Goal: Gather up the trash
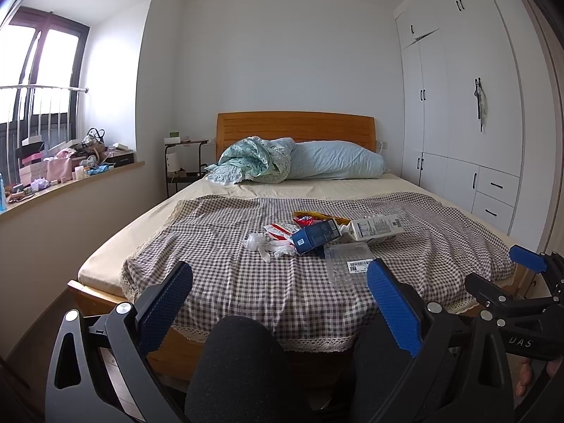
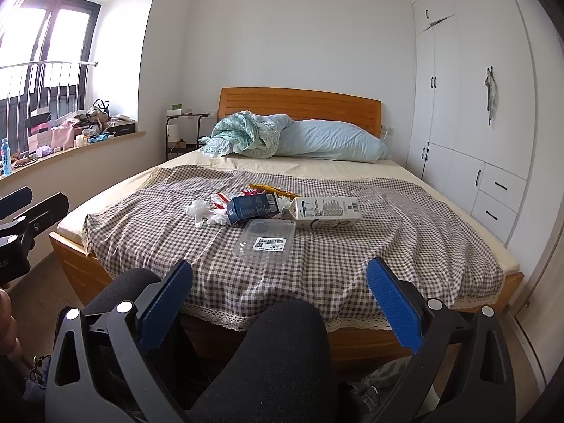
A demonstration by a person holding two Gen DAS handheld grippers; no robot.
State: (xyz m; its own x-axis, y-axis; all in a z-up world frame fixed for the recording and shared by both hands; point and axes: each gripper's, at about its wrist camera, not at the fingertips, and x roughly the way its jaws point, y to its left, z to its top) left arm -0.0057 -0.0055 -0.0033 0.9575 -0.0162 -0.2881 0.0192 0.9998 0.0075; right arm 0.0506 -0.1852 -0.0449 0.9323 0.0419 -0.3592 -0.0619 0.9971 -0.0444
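A pile of trash lies on the checked cloth in the middle of the bed. It holds a blue box, a white carton, a clear plastic container, crumpled white plastic, a red-and-white wrapper and a yellow wrapper. My left gripper hangs open before the foot of the bed, short of the pile. My right gripper is open too, beside it on the right. Both are empty.
A person's dark-clad knees sit under the grippers. A pillow and bunched blanket lie at the headboard. A white wardrobe lines the right wall. A cluttered window sill and a side table stand left.
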